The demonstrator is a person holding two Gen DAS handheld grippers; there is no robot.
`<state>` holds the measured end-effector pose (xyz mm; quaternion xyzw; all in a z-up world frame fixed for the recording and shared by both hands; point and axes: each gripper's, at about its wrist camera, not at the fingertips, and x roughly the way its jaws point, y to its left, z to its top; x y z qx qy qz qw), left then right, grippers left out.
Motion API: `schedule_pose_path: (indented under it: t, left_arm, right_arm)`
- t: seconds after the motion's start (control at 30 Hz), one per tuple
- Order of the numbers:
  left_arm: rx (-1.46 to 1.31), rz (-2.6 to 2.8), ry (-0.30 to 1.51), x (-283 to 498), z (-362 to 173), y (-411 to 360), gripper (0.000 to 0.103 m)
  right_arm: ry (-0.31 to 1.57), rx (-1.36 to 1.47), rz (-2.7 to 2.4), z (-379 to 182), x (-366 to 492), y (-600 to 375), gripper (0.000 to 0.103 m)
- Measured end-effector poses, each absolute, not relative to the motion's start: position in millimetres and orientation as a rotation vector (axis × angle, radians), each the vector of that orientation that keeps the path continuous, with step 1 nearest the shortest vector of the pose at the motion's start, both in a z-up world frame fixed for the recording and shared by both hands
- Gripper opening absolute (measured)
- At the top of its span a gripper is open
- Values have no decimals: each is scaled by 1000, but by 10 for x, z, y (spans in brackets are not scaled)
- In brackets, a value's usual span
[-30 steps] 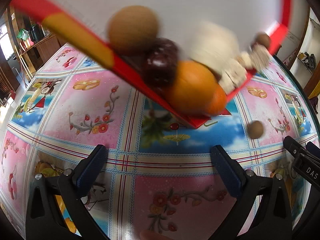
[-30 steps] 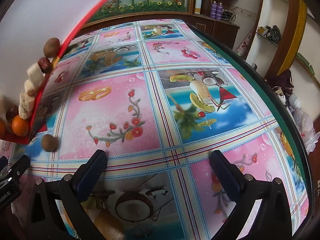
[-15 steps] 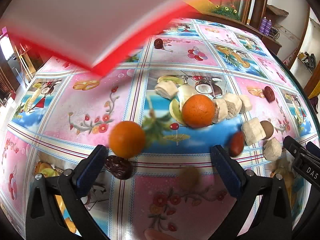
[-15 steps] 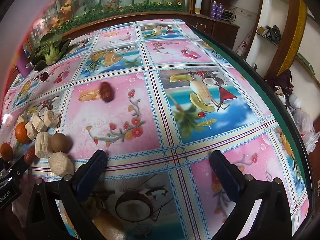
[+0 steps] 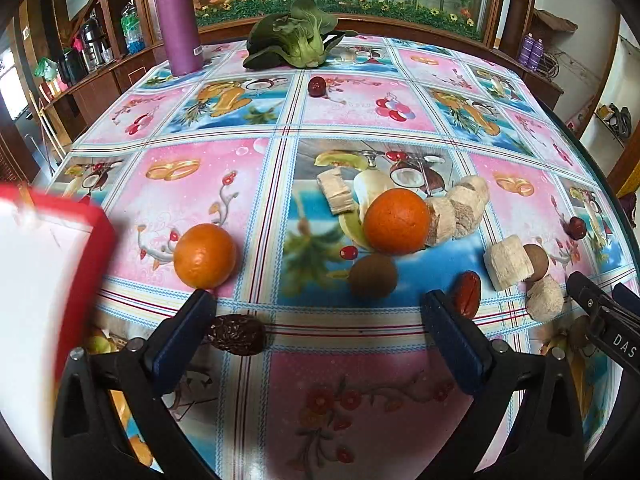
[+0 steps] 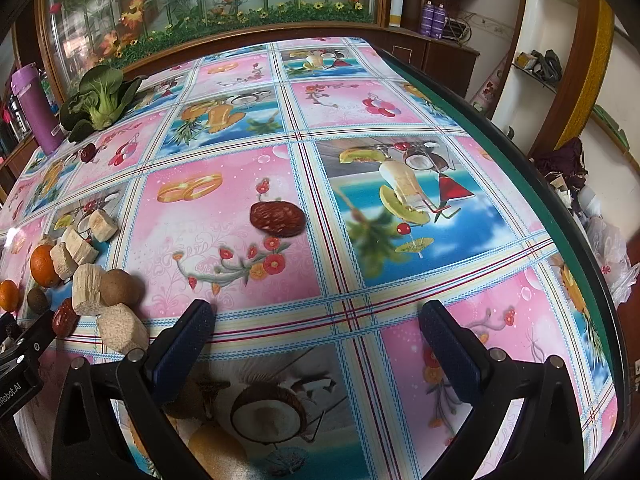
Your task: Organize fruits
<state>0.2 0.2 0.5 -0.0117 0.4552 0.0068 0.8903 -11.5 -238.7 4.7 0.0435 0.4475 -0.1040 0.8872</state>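
Note:
Fruit lies loose on the patterned tablecloth. In the left wrist view one orange [image 5: 205, 255] sits just beyond my left gripper [image 5: 316, 320], which is open and empty. A second orange [image 5: 397, 221] rests among pale chunks [image 5: 456, 208], with a brown round fruit [image 5: 374, 276] in front of it. A dark date [image 5: 237, 335] touches the left fingertip and a red date [image 5: 467, 293] lies by the right one. My right gripper [image 6: 316, 320] is open over bare cloth, with a red date [image 6: 276, 219] ahead and the fruit pile [image 6: 86, 290] to its left.
A blurred white tray with a red rim [image 5: 40, 280] is at the left edge. A purple bottle [image 5: 180, 20] and a bok choy [image 5: 296, 42] stand at the table's far side. The table's dark edge [image 6: 560, 216] curves along the right, with shelves beyond.
The tilted tray dropped its fruit onto the table and swung away to the left. The oranges, dates and chunks rolled apart and now lie still. Neither gripper has moved.

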Motion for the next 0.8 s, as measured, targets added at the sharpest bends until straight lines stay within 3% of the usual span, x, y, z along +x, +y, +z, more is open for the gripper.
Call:
schedule_pose_path:
  t: [0.8]
  left_arm:
    - [-22,10,958,8,6,-2,103]
  right_arm:
    - [930,96,-218,49,-125,-2396,103]
